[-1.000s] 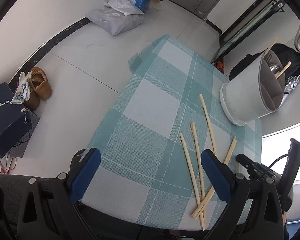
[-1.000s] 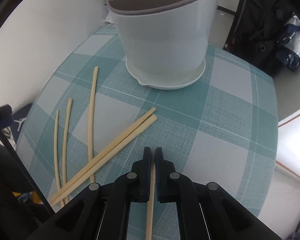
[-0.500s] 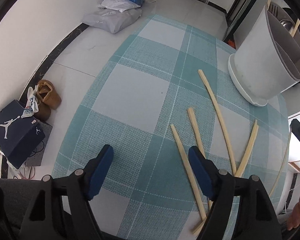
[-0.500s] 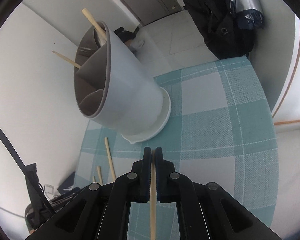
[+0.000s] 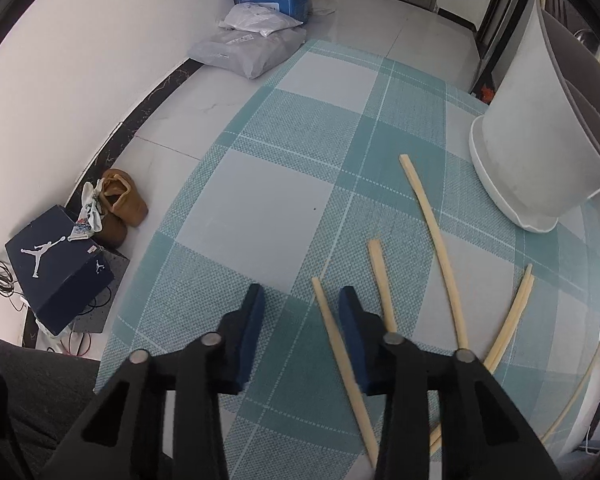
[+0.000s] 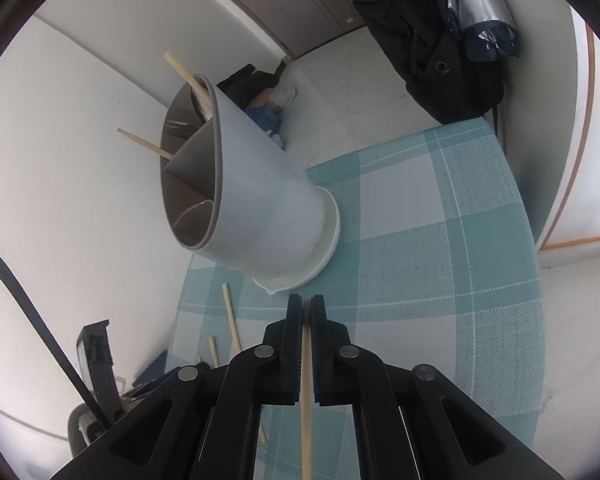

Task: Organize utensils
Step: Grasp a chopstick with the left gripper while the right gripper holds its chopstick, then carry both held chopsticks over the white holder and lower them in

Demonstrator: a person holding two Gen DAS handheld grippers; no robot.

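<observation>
The left gripper [image 5: 300, 304] has its jaws wide apart and holds nothing. It hangs over the teal checked tablecloth [image 5: 268, 200]. One chopstick [image 5: 342, 354] lies on the cloth just inside the right blue pad [image 5: 352, 332]; I cannot tell if they touch. To the right lie a short chopstick [image 5: 380, 276], a long bent chopstick [image 5: 436, 236] and a pair of chopsticks [image 5: 512, 316], all on the cloth. Far right stands the white utensil holder [image 5: 540, 128] with grey walls inside.

The right gripper [image 6: 306, 306] is clamped tight on a thin chopstick [image 6: 306, 396], which runs straight back between its jaws. The holder [image 6: 260, 208] is just ahead and to the left, and sticks [image 6: 188, 76] poke out of its top.

On the floor, far left, a dark blue shoebox [image 5: 56, 264] shows a white jumping-man logo. I cannot read any words.
</observation>
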